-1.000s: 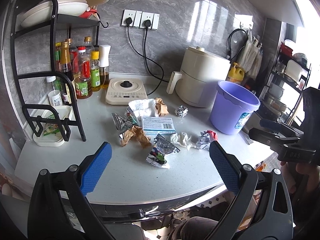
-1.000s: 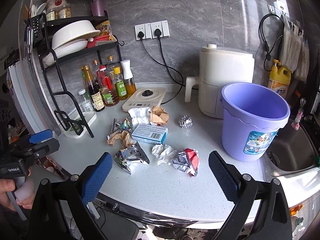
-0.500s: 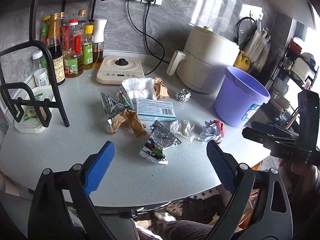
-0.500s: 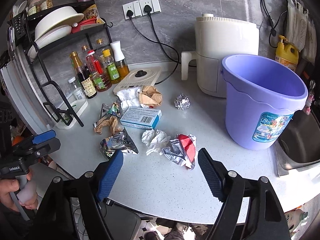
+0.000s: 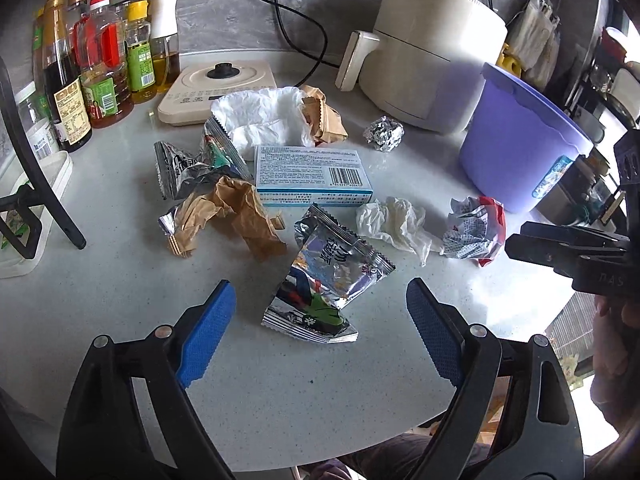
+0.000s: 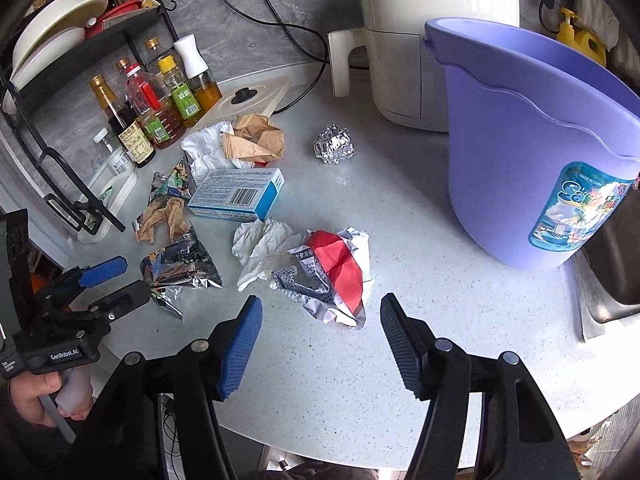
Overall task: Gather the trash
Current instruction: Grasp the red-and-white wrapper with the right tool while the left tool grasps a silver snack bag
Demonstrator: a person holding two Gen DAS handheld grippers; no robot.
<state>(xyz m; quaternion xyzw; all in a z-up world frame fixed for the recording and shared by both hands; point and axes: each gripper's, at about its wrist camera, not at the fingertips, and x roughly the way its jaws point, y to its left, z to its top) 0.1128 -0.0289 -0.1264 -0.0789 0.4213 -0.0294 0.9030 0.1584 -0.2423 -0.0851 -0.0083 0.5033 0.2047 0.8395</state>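
Left gripper (image 5: 320,320) hangs low over the counter (image 5: 120,280), its ribbed blue pads spread wide with nothing between them. Just ahead of the gap lies a crinkled foil snack wrapper (image 5: 328,280), silver with green and purple print, flat on the speckled pale stone. Beyond it sits a twisted scrap of brown paper (image 5: 236,216), then a flat blue-and-white carton (image 5: 312,174) with a barcode facing up. To the right of that, a wad of white tissue (image 5: 394,222), soft and creased.

Over to the right gripper (image 6: 320,332), also standing wide apart, empty, its textured pads flanking a crumpled red-and-white wrapper (image 6: 332,268) printed with a fine mesh pattern. That wrapper touches the same white tissue on its left. Further out, a tight ball of aluminium foil (image 6: 335,145) sits alone, shiny and faceted. Behind the carton, more brown paper (image 6: 254,138) rests against a rumpled white plastic bag (image 6: 204,146).

At the right stands the purple plastic bucket (image 6: 520,152), smooth-walled with a wavy band and a colourful sticker, upright on the counter, well apart from the trash pile. A cream air fryer (image 6: 420,40) rises just behind it, and glass condiment bottles (image 6: 160,96) line up at the back left.
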